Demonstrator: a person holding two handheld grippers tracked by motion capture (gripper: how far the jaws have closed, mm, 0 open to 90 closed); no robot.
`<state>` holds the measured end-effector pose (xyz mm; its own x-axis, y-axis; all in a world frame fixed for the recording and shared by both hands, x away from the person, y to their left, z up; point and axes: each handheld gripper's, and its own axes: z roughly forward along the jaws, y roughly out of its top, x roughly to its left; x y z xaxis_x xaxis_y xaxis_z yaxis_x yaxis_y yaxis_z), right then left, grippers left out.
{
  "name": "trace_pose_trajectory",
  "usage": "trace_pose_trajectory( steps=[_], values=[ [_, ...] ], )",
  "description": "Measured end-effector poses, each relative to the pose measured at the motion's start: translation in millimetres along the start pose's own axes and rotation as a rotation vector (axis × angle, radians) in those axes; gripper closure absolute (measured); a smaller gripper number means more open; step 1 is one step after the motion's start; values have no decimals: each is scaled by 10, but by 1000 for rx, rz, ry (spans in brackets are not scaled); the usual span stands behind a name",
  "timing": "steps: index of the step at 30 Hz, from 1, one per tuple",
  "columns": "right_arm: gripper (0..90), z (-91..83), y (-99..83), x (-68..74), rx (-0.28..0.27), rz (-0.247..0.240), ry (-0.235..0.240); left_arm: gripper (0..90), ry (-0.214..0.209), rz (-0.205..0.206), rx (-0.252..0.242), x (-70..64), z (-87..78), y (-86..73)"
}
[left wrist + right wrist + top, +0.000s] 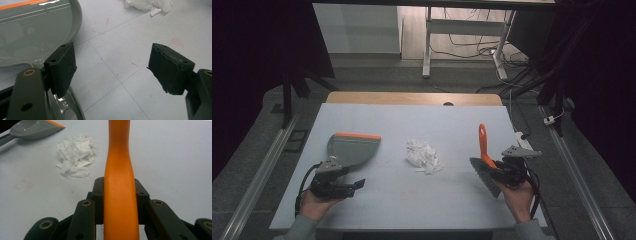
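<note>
White table (412,200), right hand-held gripper (507,172) clamping brush (483,145), left hand-held gripper (354,185) wide apart

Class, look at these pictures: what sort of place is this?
Probably a lab or test workshop: a bare white table on carpet, loose cables trailing under a desk frame behind, and dark curtains screening the sides.

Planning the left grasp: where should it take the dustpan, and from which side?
Grip the dustpan by its handle, the narrow end nearest the person, which reaches under the open left gripper. Come from the near side, fingers straddling the handle. The orange lip faces away, and the wide, flat pan looks too broad to pinch.
</note>
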<state>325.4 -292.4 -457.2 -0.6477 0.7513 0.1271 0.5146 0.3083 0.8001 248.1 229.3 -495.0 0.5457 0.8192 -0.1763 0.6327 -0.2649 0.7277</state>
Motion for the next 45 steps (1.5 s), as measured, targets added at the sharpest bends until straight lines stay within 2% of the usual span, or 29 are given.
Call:
trace_pose_trajectory(
  steps=[30, 39, 45],
  values=[
    [701, 0, -3, 18, 0, -9, -6, 231, 1, -2, 3, -8, -27, 39],
    [701, 3, -5, 25, 2, -9, -5, 232, 51, -19, 25, -15, -148, 196],
    [701, 0, -4, 30, -1, -7, -4, 226, 126, -63, 61, 72, -237, 295]
  ],
)
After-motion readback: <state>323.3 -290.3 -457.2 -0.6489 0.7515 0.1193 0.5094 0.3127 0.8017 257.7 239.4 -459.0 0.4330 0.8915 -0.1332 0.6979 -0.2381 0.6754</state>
